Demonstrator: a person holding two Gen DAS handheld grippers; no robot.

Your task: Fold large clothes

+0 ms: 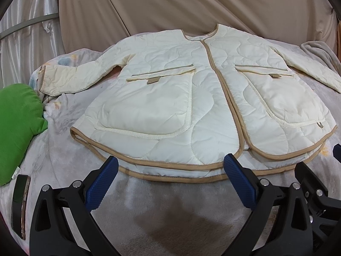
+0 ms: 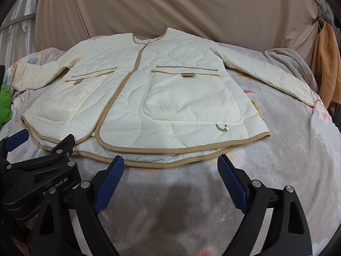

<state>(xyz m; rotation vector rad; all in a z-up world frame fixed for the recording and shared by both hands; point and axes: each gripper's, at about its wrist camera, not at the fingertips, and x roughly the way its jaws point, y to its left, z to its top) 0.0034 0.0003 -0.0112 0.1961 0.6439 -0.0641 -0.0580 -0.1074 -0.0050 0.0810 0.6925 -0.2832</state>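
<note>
Bedding comes first: a pale grey fleece blanket with faint floral print (image 1: 64, 160) covers the bed, backed by draped beige curtain fabric (image 1: 170, 6). Spread flat on it, just ahead of both pairs of fingers, lies the cream quilted jacket with tan binding (image 1: 191, 98), front side up, sleeves out to either side, its long axis running away from the fingers from hem to collar. The hem is the nearest edge; the left gripper (image 1: 170, 178) faces the hem's left half and centre, the right gripper (image 2: 170, 177) the right half, so each is about equally near its own side. Both pairs of blue-padded fingers stand spread wide and hold nothing. Left of the left fingers sit a green cushion (image 1: 19, 128) and a dark smartphone in a clear case (image 1: 20, 204).
</note>
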